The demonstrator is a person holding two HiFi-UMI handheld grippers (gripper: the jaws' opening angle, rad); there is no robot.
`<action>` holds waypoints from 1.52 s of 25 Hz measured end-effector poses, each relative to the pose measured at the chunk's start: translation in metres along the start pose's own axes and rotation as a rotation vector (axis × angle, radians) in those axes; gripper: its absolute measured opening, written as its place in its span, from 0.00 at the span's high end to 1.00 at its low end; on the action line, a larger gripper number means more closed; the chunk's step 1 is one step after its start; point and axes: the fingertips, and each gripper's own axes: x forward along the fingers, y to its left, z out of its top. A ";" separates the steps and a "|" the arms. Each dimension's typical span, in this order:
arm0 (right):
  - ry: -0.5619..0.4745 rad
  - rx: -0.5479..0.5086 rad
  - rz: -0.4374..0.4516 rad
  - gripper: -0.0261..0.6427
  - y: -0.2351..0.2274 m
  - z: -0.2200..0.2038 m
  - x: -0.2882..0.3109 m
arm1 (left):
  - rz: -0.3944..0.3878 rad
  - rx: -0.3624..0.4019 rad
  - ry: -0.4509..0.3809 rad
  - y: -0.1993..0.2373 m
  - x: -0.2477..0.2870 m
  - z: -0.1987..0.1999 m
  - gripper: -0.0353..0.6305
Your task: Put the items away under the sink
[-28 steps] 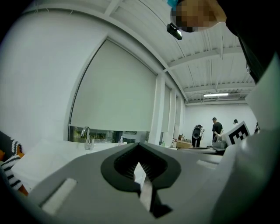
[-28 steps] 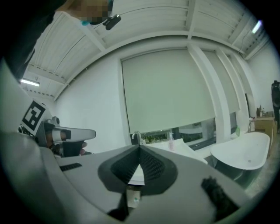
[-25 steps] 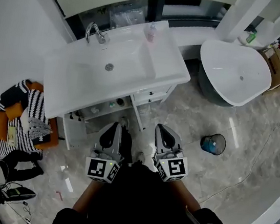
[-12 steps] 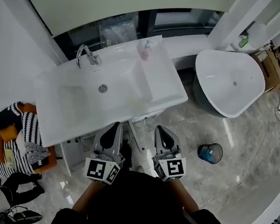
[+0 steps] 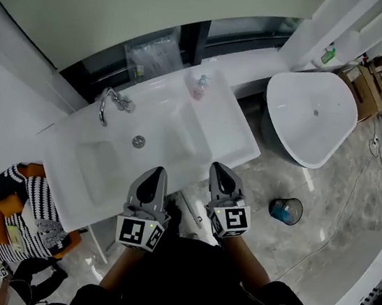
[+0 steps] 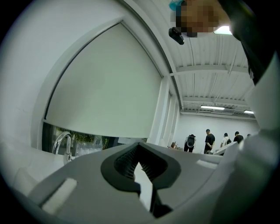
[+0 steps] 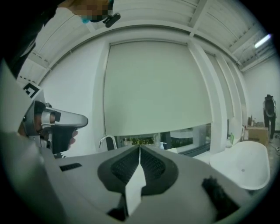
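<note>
Hovering over the near edge of the sink with the left tool and the right tool side by side, both pressed together, pinching nothing. Spotting one item, a pink bottle, upright on the far rim, right of the tap. Risking a knock into the basin if reaching in with shut tips. Risking a blind bump too, with the space under the sink out of sight from here

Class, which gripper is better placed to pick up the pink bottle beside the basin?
Probably the right gripper: the pink bottle stands right of the basin, almost straight ahead of it.
</note>
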 end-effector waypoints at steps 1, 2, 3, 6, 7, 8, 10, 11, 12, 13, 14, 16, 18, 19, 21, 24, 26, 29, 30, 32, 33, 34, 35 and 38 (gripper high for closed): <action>-0.002 0.002 -0.007 0.94 -0.002 0.000 0.012 | 0.000 0.003 0.004 0.008 0.007 0.000 0.94; -0.004 0.004 -0.015 0.94 -0.005 -0.001 0.023 | 0.000 0.005 0.007 0.016 0.013 -0.001 0.94; -0.005 0.008 -0.021 0.94 -0.007 -0.004 0.034 | 0.001 0.004 0.010 0.024 0.018 -0.002 0.94; 0.005 0.012 -0.037 0.94 -0.016 -0.011 0.067 | 0.000 -0.009 0.028 0.042 0.034 -0.006 0.94; 0.012 0.008 -0.042 0.94 -0.020 -0.012 0.078 | -0.005 -0.014 0.032 0.046 0.040 -0.005 0.94; 0.017 0.006 -0.050 0.94 -0.024 -0.012 0.089 | -0.014 -0.016 0.034 0.050 0.046 -0.004 0.94; 0.021 0.003 -0.066 0.93 -0.031 -0.012 0.110 | -0.029 -0.019 0.040 0.057 0.057 -0.003 0.94; 0.022 0.000 -0.075 0.92 -0.035 -0.013 0.122 | -0.033 -0.022 0.044 0.062 0.063 -0.003 0.94; 0.024 -0.002 -0.083 0.91 -0.038 -0.013 0.133 | -0.037 -0.026 0.047 0.067 0.069 -0.004 0.94; 0.029 -0.002 -0.090 0.90 -0.042 -0.015 0.144 | -0.039 -0.031 0.050 0.071 0.075 -0.004 0.94; 0.038 -0.001 -0.093 0.89 -0.045 -0.020 0.155 | -0.041 -0.037 0.051 0.074 0.079 -0.005 0.94; 0.071 0.010 -0.098 0.86 -0.052 -0.033 0.176 | -0.046 -0.046 0.051 0.080 0.087 -0.006 0.94; 0.106 0.024 -0.110 0.83 -0.061 -0.043 0.196 | -0.052 -0.049 0.055 0.087 0.095 -0.006 0.94; 0.116 0.029 -0.119 0.82 -0.066 -0.048 0.206 | -0.054 -0.049 0.060 0.090 0.099 -0.007 0.94; 0.130 0.041 -0.140 0.81 -0.078 -0.057 0.224 | -0.054 -0.049 0.074 0.097 0.106 -0.012 0.94; 0.148 0.055 -0.169 0.79 -0.094 -0.067 0.248 | -0.039 -0.052 0.088 0.112 0.112 -0.017 0.94; 0.158 0.059 -0.182 0.77 -0.103 -0.072 0.262 | -0.023 -0.055 0.090 0.119 0.113 -0.017 0.94; 0.174 0.059 -0.210 0.75 -0.116 -0.080 0.284 | -0.006 -0.075 0.106 0.130 0.114 -0.024 0.94; 0.175 0.060 -0.221 0.74 -0.121 -0.082 0.291 | -0.003 -0.085 0.114 0.134 0.114 -0.029 0.94; 0.168 0.061 -0.236 0.73 -0.128 -0.082 0.303 | 0.004 -0.095 0.129 0.140 0.114 -0.036 0.94; 0.164 0.061 -0.239 0.73 -0.130 -0.081 0.308 | 0.007 -0.095 0.135 0.142 0.113 -0.039 0.94; 0.162 0.059 -0.239 0.72 -0.132 -0.081 0.312 | 0.010 -0.096 0.140 0.143 0.112 -0.040 0.94; 0.164 0.058 -0.239 0.72 -0.133 -0.081 0.316 | 0.012 -0.097 0.144 0.143 0.112 -0.040 0.94; 0.182 0.055 -0.244 0.72 -0.135 -0.083 0.326 | 0.015 -0.101 0.150 0.146 0.111 -0.039 0.94</action>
